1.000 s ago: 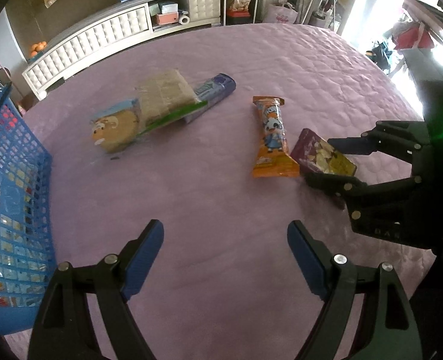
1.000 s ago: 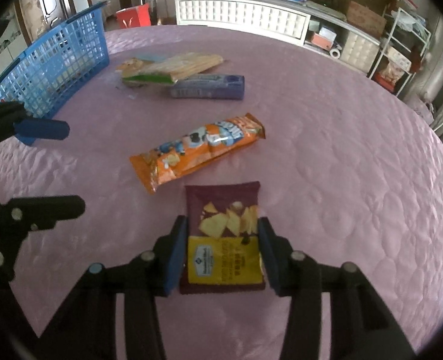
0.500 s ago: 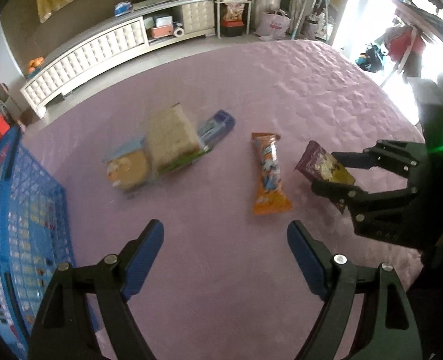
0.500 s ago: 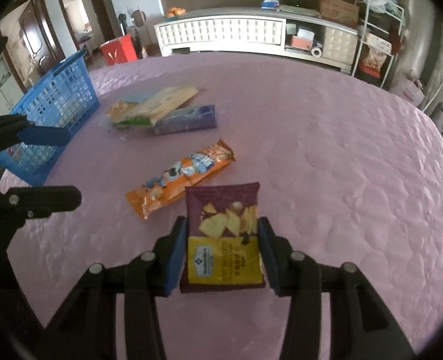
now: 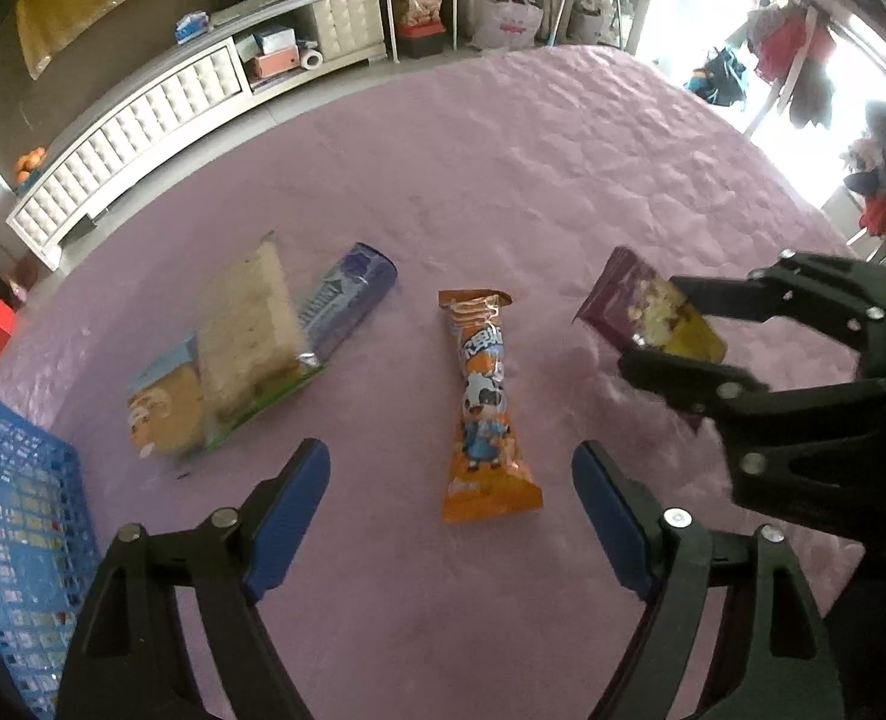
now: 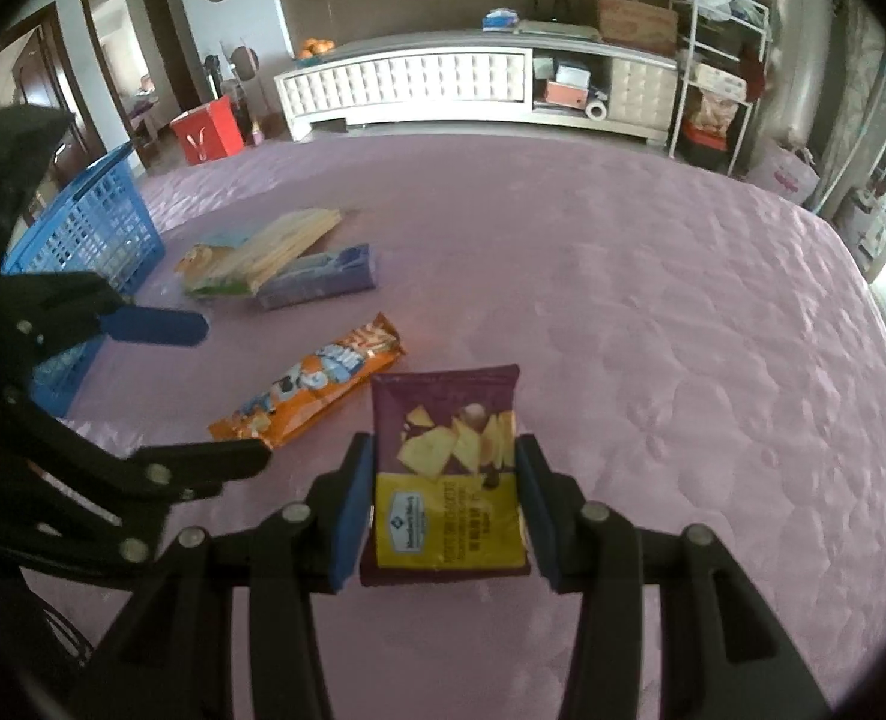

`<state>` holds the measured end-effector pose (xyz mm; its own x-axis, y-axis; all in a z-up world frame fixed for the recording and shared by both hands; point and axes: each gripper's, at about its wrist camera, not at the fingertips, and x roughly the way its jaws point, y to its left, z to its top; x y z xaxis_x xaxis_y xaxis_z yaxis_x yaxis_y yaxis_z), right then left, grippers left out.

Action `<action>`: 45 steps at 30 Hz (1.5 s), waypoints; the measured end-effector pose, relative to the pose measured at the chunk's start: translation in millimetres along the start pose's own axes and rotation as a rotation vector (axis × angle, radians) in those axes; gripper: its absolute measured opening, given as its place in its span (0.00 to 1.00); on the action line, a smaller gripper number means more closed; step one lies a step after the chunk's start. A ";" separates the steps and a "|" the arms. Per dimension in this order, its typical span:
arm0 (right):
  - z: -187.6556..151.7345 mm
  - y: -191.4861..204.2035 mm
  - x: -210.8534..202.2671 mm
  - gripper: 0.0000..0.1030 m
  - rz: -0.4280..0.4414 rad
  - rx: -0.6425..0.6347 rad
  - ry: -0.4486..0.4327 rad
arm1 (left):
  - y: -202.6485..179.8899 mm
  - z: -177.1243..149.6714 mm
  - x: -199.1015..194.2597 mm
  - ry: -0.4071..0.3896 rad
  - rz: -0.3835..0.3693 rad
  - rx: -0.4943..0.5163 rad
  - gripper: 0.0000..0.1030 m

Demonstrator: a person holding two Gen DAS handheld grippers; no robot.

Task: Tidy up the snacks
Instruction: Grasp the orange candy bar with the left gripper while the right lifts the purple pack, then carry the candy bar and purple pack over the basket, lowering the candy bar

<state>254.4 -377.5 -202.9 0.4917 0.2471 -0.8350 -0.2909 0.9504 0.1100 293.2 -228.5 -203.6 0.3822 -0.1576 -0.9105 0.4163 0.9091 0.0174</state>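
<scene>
The step in hand, judged from the frames: the small purple-and-yellow foil chip bag [image 6: 450, 480] is to be carried to the blue plastic lattice basket [image 6: 92, 240] at mid-left of the right wrist view. The bag is clamped by its side edges between the blue pads of the right gripper [image 6: 446, 504] and is held clear of the cloth, lower centre of frame. To do it well, the clamp should be kept firm w/o crushing the chips, the bag kept level, and the path taken above the other packs so nothing is dragged. Release should be made only once the bag is well over the basket rim.

The left gripper [image 5: 450, 516] hangs at bottom centre of the left wrist view, jaws closing but w/ nothing pressed between the pads; the long orange wrapped snack bar [image 5: 486, 402] lies on the cloth betw. and just beyond its fingers. It is prob. the next pick, and would be best taken across its narrow width.

The surface is a wide quilted mauve bedspread [image 5: 533, 168], soft, so packs may sink a little. Near the basket, centre left, a clear-wrapped beige cracker pack [image 5: 245, 330] lies over a pale blue biscuit pack [image 5: 161, 402], beside a dark blue-purple foil tube pack [image 5: 347, 294].

Behind, at frame top, a long white tufted low cabinet [image 6: 407, 84] is seen, a white wire shelf rack [image 6: 719, 60] upper right, and a red box [image 6: 209, 129] upper left.
</scene>
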 end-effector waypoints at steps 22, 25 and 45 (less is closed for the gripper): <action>-10.9 9.5 -6.4 0.50 -0.089 -0.009 0.019 | -4.1 3.8 22.3 0.033 -0.068 -0.034 0.15; -12.8 25.4 -18.2 0.50 -0.126 -0.020 -0.008 | -1.8 -6.8 3.3 0.004 -0.052 -0.023 0.15; 48.5 170.5 -105.1 0.50 -0.027 -0.115 -0.126 | 80.2 -79.9 -168.9 -0.228 0.067 -0.086 0.15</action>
<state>193.0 -232.2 -70.3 0.5978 0.2503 -0.7616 -0.3644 0.9310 0.0199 196.1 -98.2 -81.4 0.5867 -0.1701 -0.7917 0.3159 0.9483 0.0304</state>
